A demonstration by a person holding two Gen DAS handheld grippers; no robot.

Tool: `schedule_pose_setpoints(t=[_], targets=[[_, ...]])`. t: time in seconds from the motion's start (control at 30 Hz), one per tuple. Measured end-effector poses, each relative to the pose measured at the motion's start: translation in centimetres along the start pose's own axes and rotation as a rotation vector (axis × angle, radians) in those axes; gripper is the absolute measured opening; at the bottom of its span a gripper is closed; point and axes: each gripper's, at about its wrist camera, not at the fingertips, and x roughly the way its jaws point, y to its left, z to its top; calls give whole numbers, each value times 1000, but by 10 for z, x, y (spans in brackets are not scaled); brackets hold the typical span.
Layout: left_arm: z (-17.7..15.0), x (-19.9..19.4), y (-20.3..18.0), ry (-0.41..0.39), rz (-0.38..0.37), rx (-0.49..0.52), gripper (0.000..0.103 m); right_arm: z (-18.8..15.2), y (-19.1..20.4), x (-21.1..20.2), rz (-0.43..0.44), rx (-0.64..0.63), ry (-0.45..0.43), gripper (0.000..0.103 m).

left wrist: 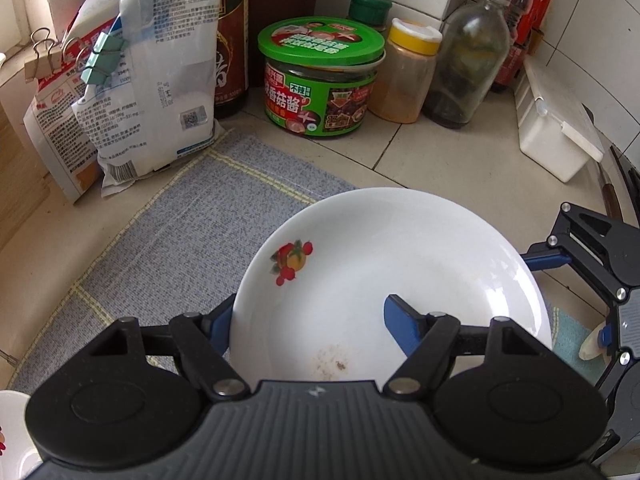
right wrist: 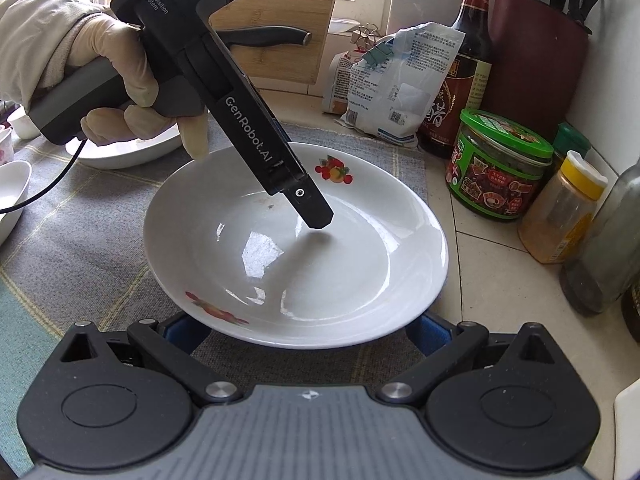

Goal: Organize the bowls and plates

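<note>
My left gripper (left wrist: 308, 320) tilts steeply down over the near rim of the white plate (left wrist: 392, 280); its jaws are spread, one blue finger (left wrist: 220, 320) outside the rim at nine o'clock, the other (left wrist: 404, 328) over the plate's inside, and I cannot tell whether either pad presses the rim. From the right wrist, my right gripper (right wrist: 296, 332) slants down at the plate's (right wrist: 360, 280) six o'clock edge, jaws spread wide with both fingertips hidden under the rim; I cannot tell if they touch it. My gloved left hand (right wrist: 120, 92) wraps its handle at ten o'clock, forefinger pointing down. The plate lies on a grey cloth (left wrist: 160, 248) on the bench (left wrist: 460, 160). Farther off stand a green-lidded jar (left wrist: 320, 80) at twelve o'clock and a clipped white bag (left wrist: 160, 92) at eleven.
</note>
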Motion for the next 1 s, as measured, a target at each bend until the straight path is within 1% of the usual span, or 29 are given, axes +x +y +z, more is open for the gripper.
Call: schedule_pose_setpoints(t=[0.13,0.2,0.3,0.5,0.67,0.73,0.83,1.0], targets=[[-1,-3,-2,-8,9,6,78,-2,4,1,-1,-19,19,103],[-2,-7,-4,-15,15,10,83,-2,3,-1,7,-8,17,103],[-3,-15,-8,-25,30,8,85,-2,3,-4,8,-4,21,103],[-8,-44,-20,-77,57,-9,90,-2,6,-16,2,13,25,103],[-15,-74,-33,-131,85,-52,91,-1,9,-31,3,65,15,103],[-20,-87,-39,-153,103,-68,91,0,10,-37,-5,101,5,103],[-31,-105,-51,-188,150,-83,92,1,12,-45,-19,146,-4,103],[-61,-135,-72,-254,193,-147,95,0,17,-55,-5,211,-13,103]])
